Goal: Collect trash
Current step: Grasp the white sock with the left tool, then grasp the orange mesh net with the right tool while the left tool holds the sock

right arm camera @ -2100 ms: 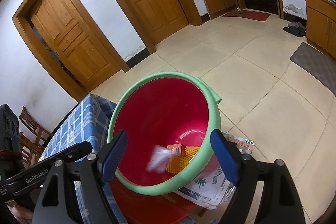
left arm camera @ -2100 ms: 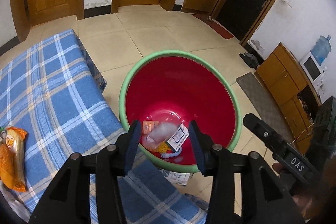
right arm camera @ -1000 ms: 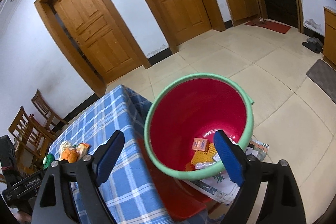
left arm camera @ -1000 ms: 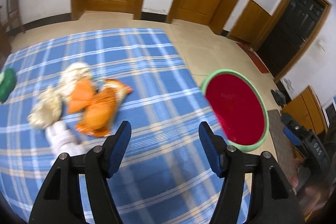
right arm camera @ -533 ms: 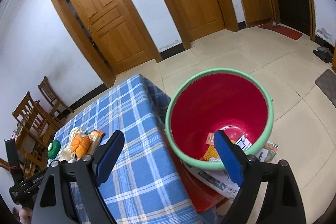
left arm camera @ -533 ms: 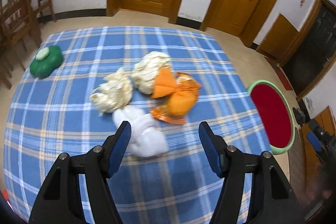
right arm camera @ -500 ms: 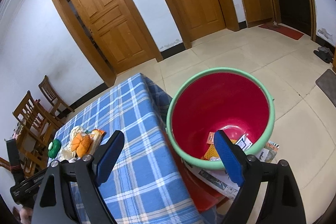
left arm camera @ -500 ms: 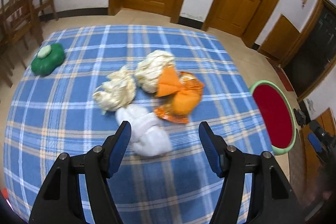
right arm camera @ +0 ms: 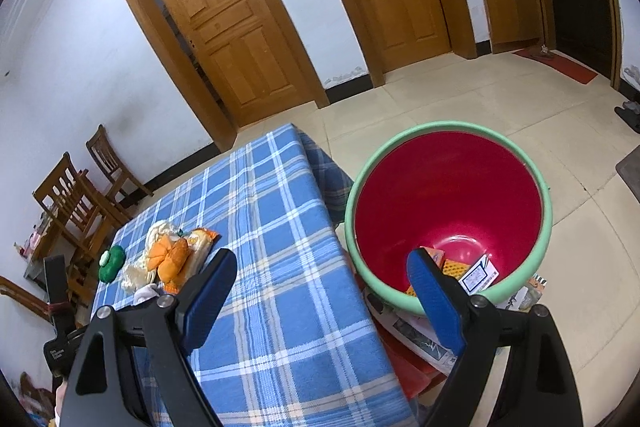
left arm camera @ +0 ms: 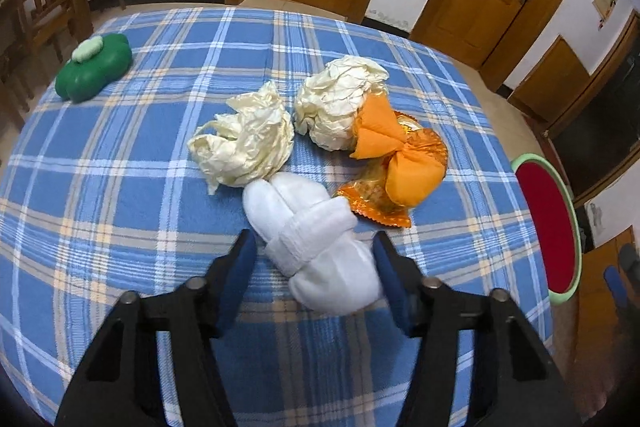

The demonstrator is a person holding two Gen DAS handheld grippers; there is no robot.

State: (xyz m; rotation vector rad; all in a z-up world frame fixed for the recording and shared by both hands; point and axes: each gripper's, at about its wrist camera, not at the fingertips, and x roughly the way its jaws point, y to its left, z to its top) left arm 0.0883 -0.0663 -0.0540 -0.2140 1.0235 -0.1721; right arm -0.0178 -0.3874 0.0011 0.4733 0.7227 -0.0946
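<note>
Your left gripper (left arm camera: 314, 259) hangs wide open around the near end of the rolled white cloth bundle (left arm camera: 312, 235) on the blue plaid tablecloth (left arm camera: 100, 187), crumpled cream paper wads (left arm camera: 244, 141) just beyond. Your right gripper (right arm camera: 322, 285) gapes empty above the table edge, beside the green-rimmed red bucket (right arm camera: 448, 195).

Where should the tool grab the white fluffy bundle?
Probably across the band around the white bundle, coming straight down from above. That wrapped middle looks narrowest, and the open left tool already straddles the bundle's near end, one finger on each side.
</note>
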